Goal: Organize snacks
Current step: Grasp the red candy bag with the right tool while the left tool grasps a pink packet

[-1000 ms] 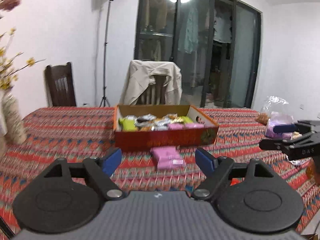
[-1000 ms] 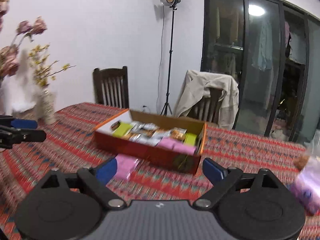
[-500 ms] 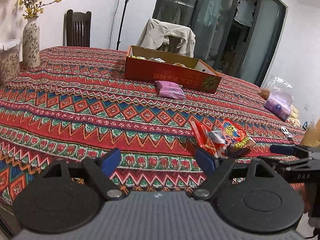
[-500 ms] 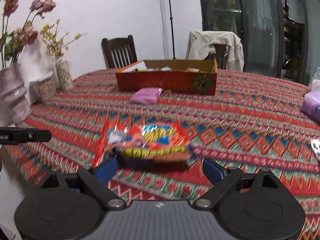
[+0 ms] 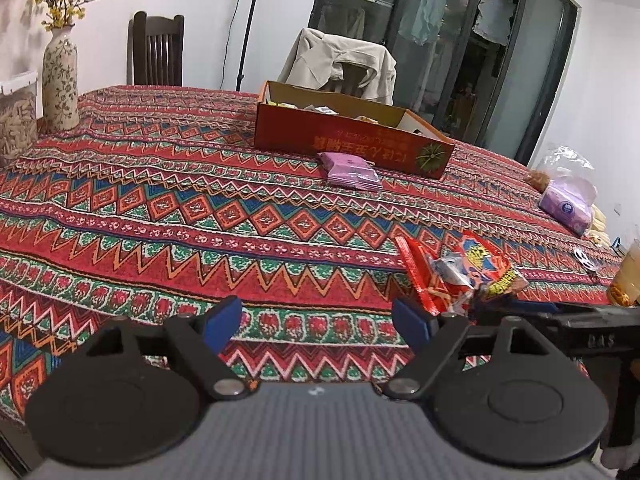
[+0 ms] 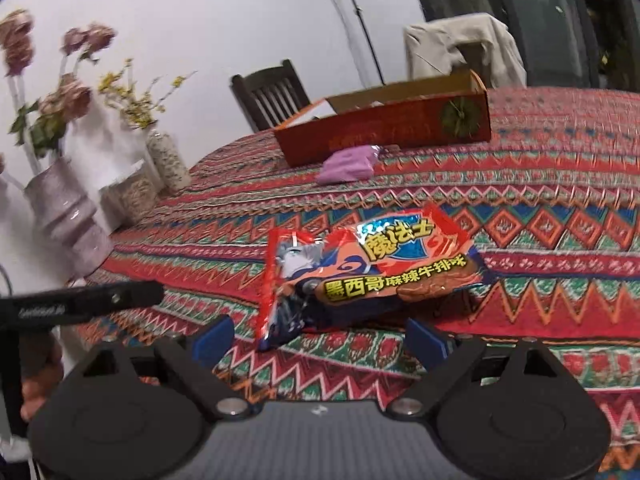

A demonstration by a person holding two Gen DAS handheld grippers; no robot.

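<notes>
A red snack packet (image 6: 368, 268) with yellow lettering lies on the patterned tablecloth just ahead of my right gripper (image 6: 318, 338), which is open and empty, its jaws on either side of the packet's near edge. The packet also shows in the left wrist view (image 5: 460, 276), right of my left gripper (image 5: 318, 320), which is open and empty. A red cardboard box (image 5: 352, 140) holding several snacks stands at the far side of the table; it also shows in the right wrist view (image 6: 392, 128). A pink packet (image 5: 352, 166) lies in front of the box, also seen from the right (image 6: 348, 166).
Flower vases (image 6: 64, 208) and a jar (image 5: 16, 120) stand at the table's left edge. A purple tissue pack (image 5: 566, 204) and a plastic bag lie at the right. Chairs (image 5: 156, 52) stand behind the table. The table's near edge is just below both grippers.
Both grippers have pulled back and down from near the box to the table's near edge. The red packet, unseen at first, now lies just ahead of the right gripper.
</notes>
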